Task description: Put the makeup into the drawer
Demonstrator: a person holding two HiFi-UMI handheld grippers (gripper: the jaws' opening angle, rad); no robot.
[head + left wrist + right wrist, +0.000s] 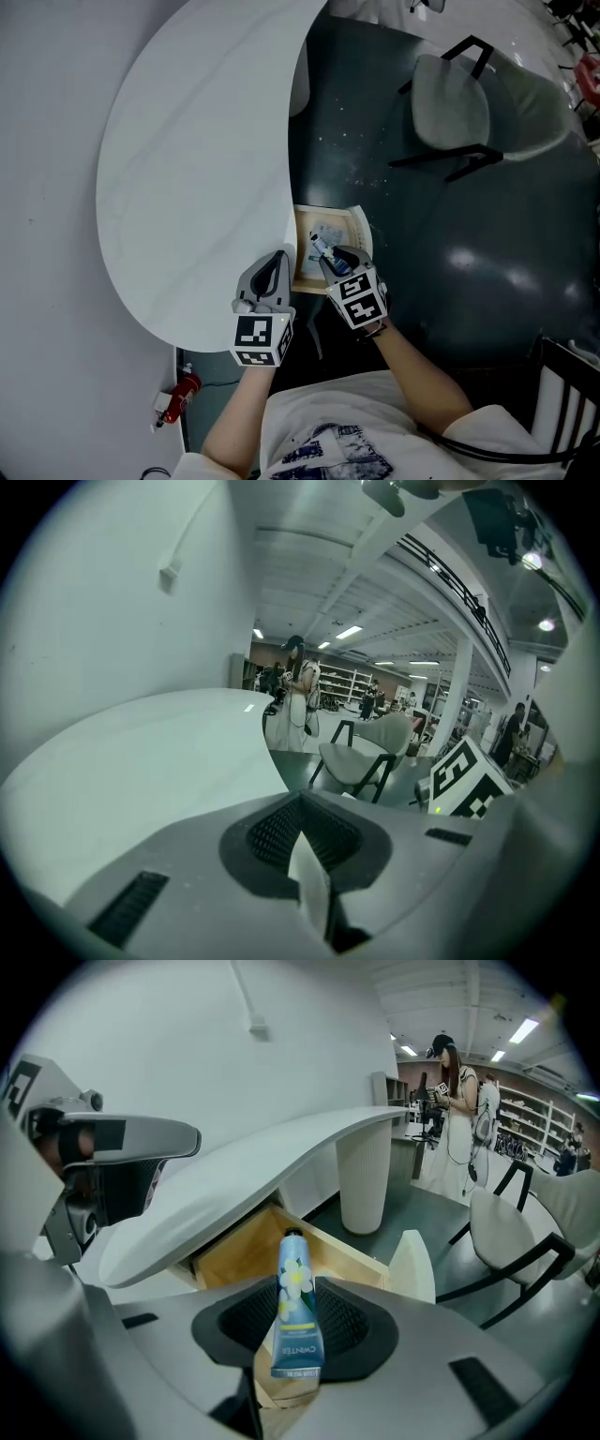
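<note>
My right tool [336, 262] clamps the tube [295, 1312] over the open drawer [234, 1251]; my left tool [273, 275] is closed, empty. Gripped near its tail, the tube could swing and drop outside the drawer.

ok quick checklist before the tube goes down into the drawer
1. Tube gripped: ok, the right gripper has its fingers closed on it near the crimped end, cap pointing away.
2. Drawer open: ok, pulled out from under the table.
3. Tube lined up over the drawer: ok, the head view shows it above the opening.
4. Free space inside: cannot tell, something pale already lies in there and the gripper hides part of the drawer.
5. Left gripper out of the way: ok, shut, empty, at the table edge beside the drawer.
</note>
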